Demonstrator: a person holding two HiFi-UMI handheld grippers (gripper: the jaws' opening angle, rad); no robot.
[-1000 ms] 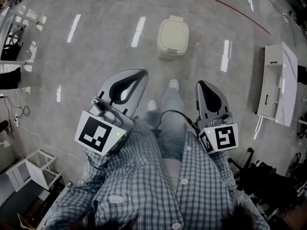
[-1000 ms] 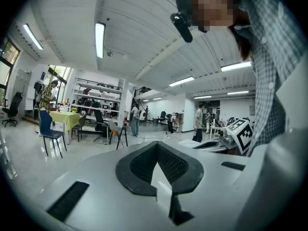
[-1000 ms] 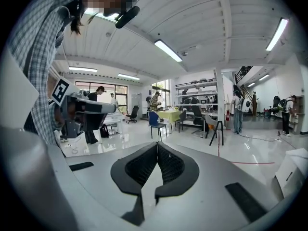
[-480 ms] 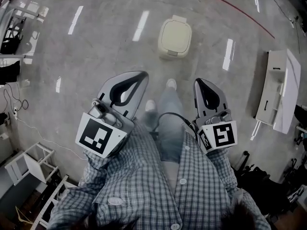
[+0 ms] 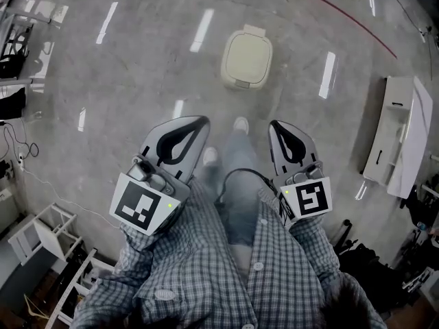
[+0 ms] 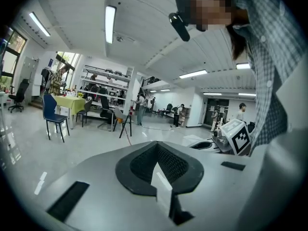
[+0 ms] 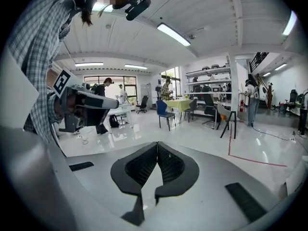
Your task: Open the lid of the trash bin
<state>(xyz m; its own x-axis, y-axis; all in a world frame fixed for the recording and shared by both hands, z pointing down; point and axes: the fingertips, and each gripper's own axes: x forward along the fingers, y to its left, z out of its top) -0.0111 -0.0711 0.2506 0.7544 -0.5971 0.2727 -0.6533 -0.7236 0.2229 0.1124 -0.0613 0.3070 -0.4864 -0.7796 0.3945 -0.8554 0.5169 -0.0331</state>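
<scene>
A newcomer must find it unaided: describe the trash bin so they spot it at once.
Look at the grey floor ahead of the person's shoes, left of the red line. The trash bin stands there alone, lid closed. It is the only cream, rounded-square thing; the white furniture at the right is long and angular.

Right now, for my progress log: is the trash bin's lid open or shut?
Shut: in the head view the lid lies flat over the trash bin, and none of its inside shows.
</scene>
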